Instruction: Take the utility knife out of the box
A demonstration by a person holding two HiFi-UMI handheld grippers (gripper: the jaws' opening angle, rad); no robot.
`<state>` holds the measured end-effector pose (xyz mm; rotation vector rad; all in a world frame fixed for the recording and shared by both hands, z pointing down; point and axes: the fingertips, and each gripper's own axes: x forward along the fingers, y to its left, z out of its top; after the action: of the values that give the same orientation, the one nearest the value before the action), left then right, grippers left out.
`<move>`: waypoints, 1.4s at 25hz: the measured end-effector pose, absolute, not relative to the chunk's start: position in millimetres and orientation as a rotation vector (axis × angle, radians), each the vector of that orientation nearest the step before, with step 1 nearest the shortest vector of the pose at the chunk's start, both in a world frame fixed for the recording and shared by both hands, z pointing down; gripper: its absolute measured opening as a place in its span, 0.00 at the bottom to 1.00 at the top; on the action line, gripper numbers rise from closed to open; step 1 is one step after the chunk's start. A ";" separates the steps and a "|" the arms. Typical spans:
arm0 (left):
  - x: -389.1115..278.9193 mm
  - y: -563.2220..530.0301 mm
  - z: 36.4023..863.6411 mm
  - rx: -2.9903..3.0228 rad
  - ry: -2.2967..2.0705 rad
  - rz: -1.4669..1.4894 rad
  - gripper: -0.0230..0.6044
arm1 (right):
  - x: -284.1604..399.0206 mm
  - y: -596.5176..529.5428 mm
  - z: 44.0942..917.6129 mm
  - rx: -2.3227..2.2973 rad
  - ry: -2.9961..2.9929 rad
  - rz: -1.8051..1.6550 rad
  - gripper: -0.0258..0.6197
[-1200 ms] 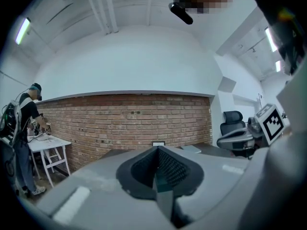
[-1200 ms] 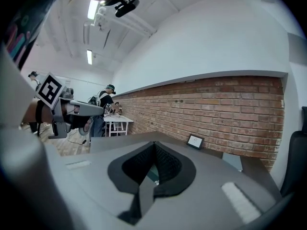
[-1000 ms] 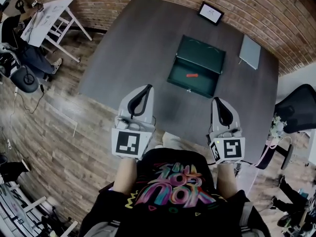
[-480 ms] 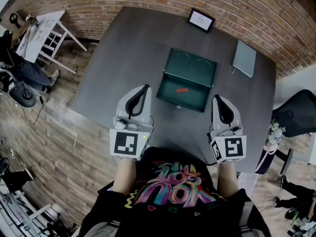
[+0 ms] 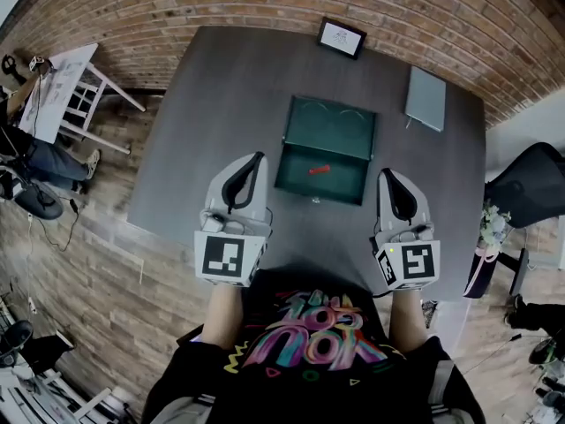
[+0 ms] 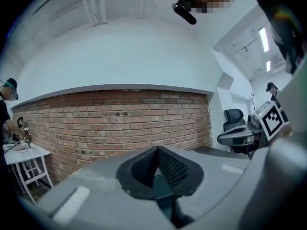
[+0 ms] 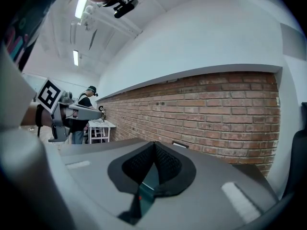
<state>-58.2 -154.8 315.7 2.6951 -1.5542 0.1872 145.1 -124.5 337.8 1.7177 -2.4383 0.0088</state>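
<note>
An open dark green box (image 5: 323, 151) lies on the grey table (image 5: 221, 104), its lid folded back toward the brick wall. Inside it rests a small red utility knife (image 5: 320, 170). My left gripper (image 5: 257, 157) hovers near the table's front edge, left of the box, jaws shut and empty. My right gripper (image 5: 386, 175) hangs just right of the box's front corner, shut with nothing in it. In the left gripper view the pads (image 6: 158, 163) meet at their tips. In the right gripper view the pads (image 7: 154, 158) also meet, and a sliver of green box (image 7: 148, 183) shows between them.
A small framed sign (image 5: 342, 37) stands at the table's far edge. A closed grey laptop (image 5: 426, 99) lies at the far right. A black office chair (image 5: 530, 184) is beside the table on the right. A white table (image 5: 62, 87) and a seated person are at left.
The table and box have slid nearer and lower in the head view as I stepped closer. Both grippers advanced with me and stayed shut.
</note>
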 end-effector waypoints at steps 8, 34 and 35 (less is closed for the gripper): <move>-43.9 -170.2 318.4 2.751 -1.449 0.186 0.04 | 146.3 -131.4 335.1 1.760 -2.391 0.006 0.04; -34.3 -197.9 348.5 2.722 -1.365 0.218 0.04 | 125.2 -163.7 382.9 1.502 -2.368 0.090 0.07; -33.9 -198.5 349.9 2.719 -1.365 0.220 0.04 | 123.8 -164.8 386.2 1.483 -2.371 0.096 0.08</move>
<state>-33.9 -198.5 349.9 2.7189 -1.3647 0.2199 123.8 -164.8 386.2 1.4833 -2.3715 0.0955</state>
